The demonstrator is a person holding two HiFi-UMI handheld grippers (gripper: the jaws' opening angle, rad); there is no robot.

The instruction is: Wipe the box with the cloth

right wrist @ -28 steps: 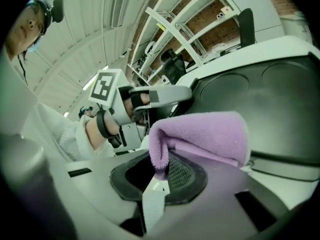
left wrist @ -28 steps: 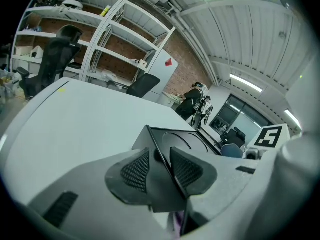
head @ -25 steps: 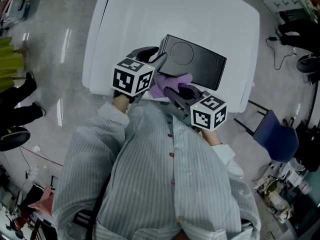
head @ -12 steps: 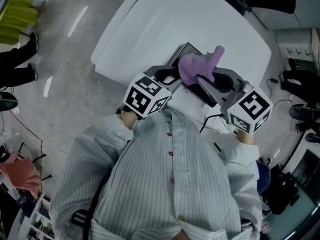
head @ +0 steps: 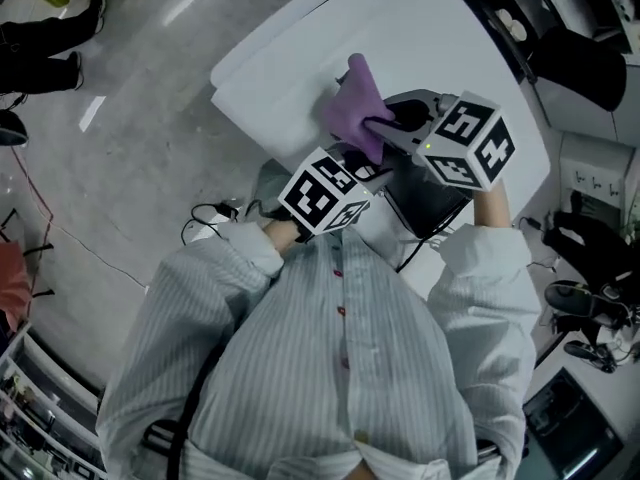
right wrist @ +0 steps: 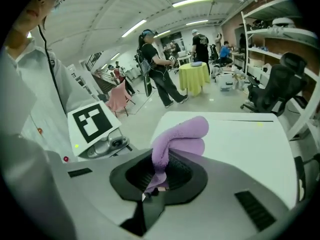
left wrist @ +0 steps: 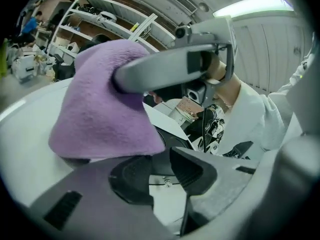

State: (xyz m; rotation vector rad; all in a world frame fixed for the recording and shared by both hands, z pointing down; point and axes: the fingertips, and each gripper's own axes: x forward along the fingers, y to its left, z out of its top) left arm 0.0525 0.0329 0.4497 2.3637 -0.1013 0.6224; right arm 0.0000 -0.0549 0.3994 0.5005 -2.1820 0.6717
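A purple cloth (head: pixel 355 108) hangs bunched from my right gripper (head: pixel 385 128), which is shut on it above the white table (head: pixel 300 58). The right gripper view shows the cloth (right wrist: pixel 177 139) pinched between my jaws and curling forward over the table (right wrist: pixel 250 134). My left gripper (head: pixel 362 166) sits just below, at the edge of the black box (head: pixel 435 203). In the left gripper view the box (left wrist: pixel 167 141), with a round embossed mark, runs between my jaws, which look shut on its edge. The cloth (left wrist: pixel 100 119) hangs close in front.
An office chair (right wrist: pixel 275 89) and shelves stand to the right of the table. Several people (right wrist: pixel 155 69) and a yellow-draped table (right wrist: pixel 195 76) are farther off. Cables (head: pixel 205 223) lie on the floor beside the table's near corner.
The right gripper has lifted the cloth off the box's near edge and carried it up and left. The head view has swung, and the box now sits lower right in it.
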